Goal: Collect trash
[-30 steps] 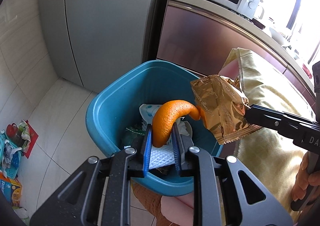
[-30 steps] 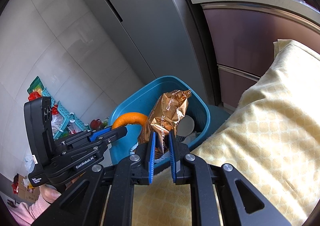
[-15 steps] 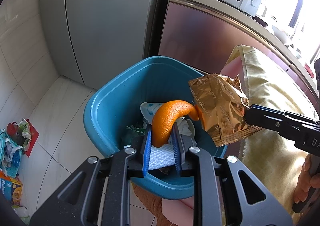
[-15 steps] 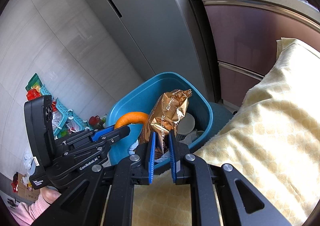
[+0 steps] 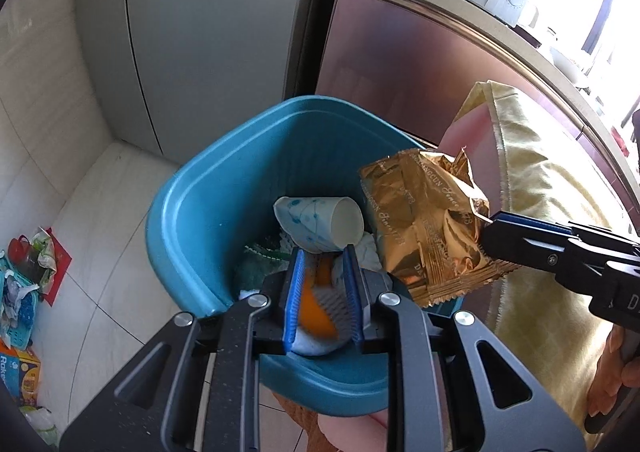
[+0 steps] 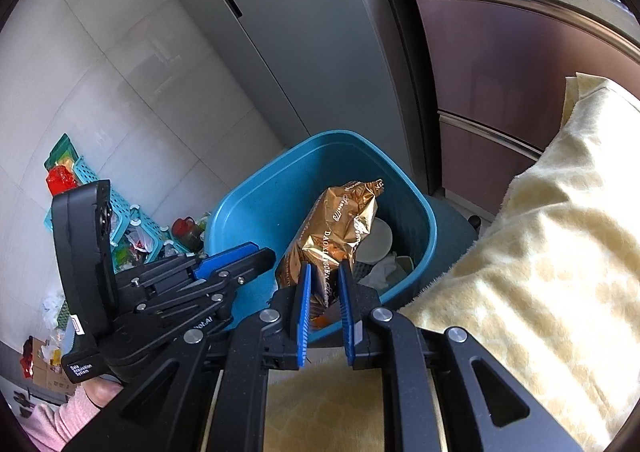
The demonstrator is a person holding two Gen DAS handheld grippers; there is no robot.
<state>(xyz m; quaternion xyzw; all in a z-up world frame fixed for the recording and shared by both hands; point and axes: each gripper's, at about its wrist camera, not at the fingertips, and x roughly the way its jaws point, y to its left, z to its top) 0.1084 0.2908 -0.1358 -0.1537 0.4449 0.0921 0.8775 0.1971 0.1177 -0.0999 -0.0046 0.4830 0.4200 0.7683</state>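
My left claw [image 5: 323,258] stands narrow over the blue bin [image 5: 188,219]. A blurred orange peel [image 5: 314,302] shows between its pads, and I cannot tell whether they press on it. My right claw [image 6: 323,272] is clamped on the lower edge of a gold wrapper [image 6: 340,228], held upright above the bin's near rim, beside a yellow cloth [image 6: 540,252]. A paper cup [image 5: 320,219] lies on its side inside the bin. A grey refrigerator [image 5: 200,31] stands behind.
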